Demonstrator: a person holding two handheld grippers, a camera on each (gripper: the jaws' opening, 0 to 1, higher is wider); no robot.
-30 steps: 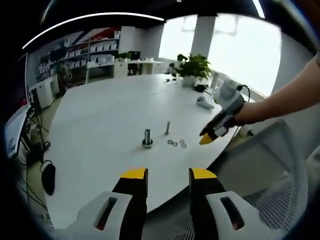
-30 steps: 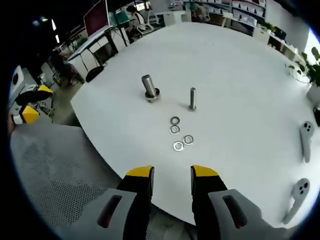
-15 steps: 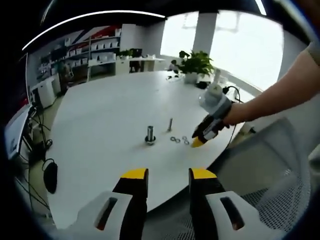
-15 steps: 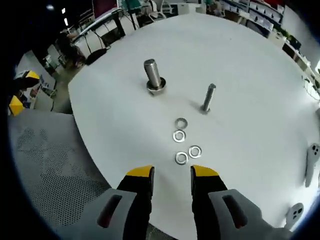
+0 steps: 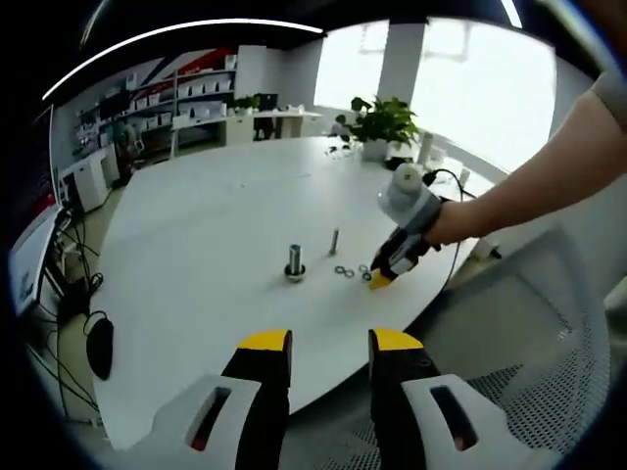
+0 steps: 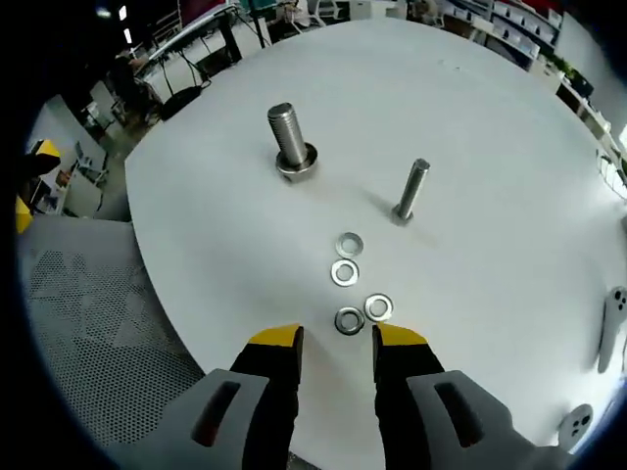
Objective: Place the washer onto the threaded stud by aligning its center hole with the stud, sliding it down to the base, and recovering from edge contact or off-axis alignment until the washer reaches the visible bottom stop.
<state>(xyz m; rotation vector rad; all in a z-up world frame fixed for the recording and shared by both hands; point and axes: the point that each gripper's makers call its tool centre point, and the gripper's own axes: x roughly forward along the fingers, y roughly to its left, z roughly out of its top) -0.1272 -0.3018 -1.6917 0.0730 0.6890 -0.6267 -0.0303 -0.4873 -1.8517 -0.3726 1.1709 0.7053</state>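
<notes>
While the right gripper (image 6: pixel 336 338) hangs low over the near edge of the round white table (image 6: pixel 490 147), its two yellow-tipped jaws stand spread with a clear gap between them and nothing held. Just ahead of those tips lie four loose washers (image 6: pixel 349 320): two side by side nearest the jaws, touching or almost touching, and two more in a short line beyond them, all flat on the tabletop. Past the washers a slim threaded stud (image 6: pixel 410 190) stands upright on the table, tilted slightly in the fisheye picture, and to its left a thicker bolt (image 6: pixel 291 142) stands on its own wide base. No washer sits on the slim stud. Two white handheld controllers (image 6: pixel 614 328) lie near the table's far right edge, well apart from the hardware.

In the left gripper view, the left gripper (image 5: pixel 328 343) is held back from the table, above the mesh seat of a chair (image 5: pixel 549 392), its jaws likewise spread and empty. From the right a person's bare forearm (image 5: pixel 529 191) reaches in at a downward slant, the wrist bent so the right gripper (image 5: pixel 384 276) points its yellow tips down at the tabletop right beside the washers (image 5: pixel 343 271). The stud (image 5: pixel 334 241) and the bolt (image 5: pixel 294 262) stand just beyond. A potted plant (image 5: pixel 377 125) sits at the table's far side, and shelving (image 5: pixel 186 103) lines the back wall.
</notes>
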